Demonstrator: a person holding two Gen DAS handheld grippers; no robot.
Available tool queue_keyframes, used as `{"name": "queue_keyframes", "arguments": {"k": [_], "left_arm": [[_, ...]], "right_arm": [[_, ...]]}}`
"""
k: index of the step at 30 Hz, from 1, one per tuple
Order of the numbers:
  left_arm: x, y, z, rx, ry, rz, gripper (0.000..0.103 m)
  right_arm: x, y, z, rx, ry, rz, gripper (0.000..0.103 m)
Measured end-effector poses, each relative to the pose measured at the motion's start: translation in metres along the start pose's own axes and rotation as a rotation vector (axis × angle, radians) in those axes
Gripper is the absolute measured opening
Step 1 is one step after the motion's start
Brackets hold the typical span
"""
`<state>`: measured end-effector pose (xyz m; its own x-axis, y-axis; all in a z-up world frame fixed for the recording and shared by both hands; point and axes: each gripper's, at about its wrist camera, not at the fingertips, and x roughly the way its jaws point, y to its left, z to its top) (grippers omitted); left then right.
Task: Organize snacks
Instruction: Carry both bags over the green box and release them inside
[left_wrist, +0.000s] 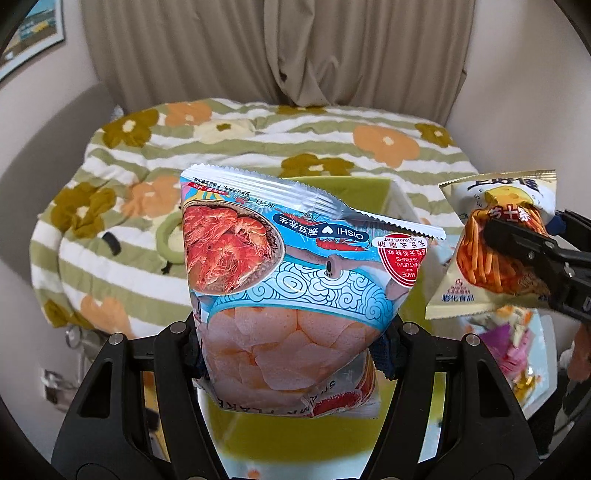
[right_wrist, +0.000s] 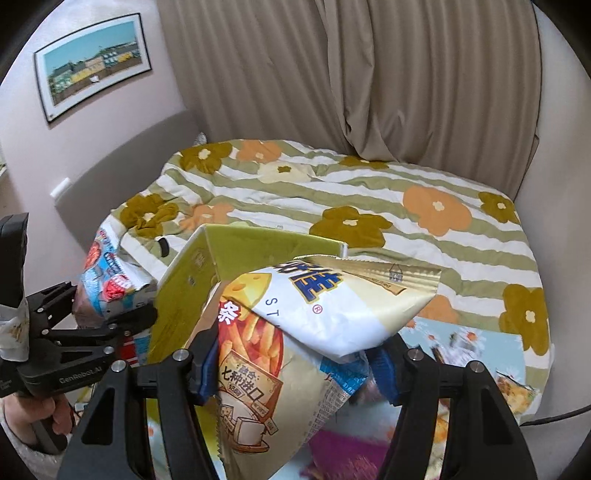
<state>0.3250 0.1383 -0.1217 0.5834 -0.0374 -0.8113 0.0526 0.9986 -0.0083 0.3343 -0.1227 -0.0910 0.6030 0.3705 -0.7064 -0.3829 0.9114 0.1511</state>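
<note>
Clearly you have both puffy, feather-light bags clamped low: left gripper (left_wrist: 291, 350) on the shrimp flakes bag (left_wrist: 295, 280), right gripper (right_wrist: 295, 365) on the cheese sticks bag (right_wrist: 295, 332), so squeeze gently, since these slippery films crush easily.

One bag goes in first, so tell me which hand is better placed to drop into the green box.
Probably left: its shrimp chip bag hangs over the green box; the right gripper's cheese stick bag sits beside it.

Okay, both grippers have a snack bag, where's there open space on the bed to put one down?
The far stretch of the flower-striped green quilt, between the beige curtain and the open yellow-green cardboard box, is bare. Its right side is clear too. Crowded: the near right corner, where loose snack packets lie, and around the box itself.
</note>
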Motion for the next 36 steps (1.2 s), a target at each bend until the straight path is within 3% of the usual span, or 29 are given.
{"name": "queue_keyframes", "arguments": {"k": [6, 10, 11, 12, 14, 29, 36], "left_arm": [[0.073, 0.011, 0.019, 0.015, 0.089, -0.012, 0.062], [0.101, 0.016, 0.019, 0.016, 0.121, -0.007, 0.064], [0.107, 0.016, 0.02, 0.018, 0.13, -0.006, 0.071], [0.112, 0.016, 0.019, 0.021, 0.138, -0.002, 0.086], [0.117, 0.017, 0.016, 0.027, 0.14, 0.017, 0.099], [0.075, 0.017, -0.007, -0.005, 0.123, 0.057, 0.099], [0.057, 0.024, -0.011, -0.068, 0.104, 0.087, 0.099]], "right_arm": [[0.056, 0.01, 0.017, 0.01, 0.057, -0.05, 0.062], [0.081, 0.014, 0.022, 0.01, 0.095, -0.074, 0.062], [0.086, 0.015, 0.023, 0.01, 0.102, -0.078, 0.062], [0.09, 0.016, 0.024, 0.008, 0.106, -0.08, 0.062], [0.096, 0.018, 0.026, 0.0, 0.106, -0.089, 0.062], [0.104, 0.027, 0.035, -0.047, 0.105, -0.032, 0.062], [0.114, 0.033, 0.047, -0.093, 0.113, 0.011, 0.063]]}}
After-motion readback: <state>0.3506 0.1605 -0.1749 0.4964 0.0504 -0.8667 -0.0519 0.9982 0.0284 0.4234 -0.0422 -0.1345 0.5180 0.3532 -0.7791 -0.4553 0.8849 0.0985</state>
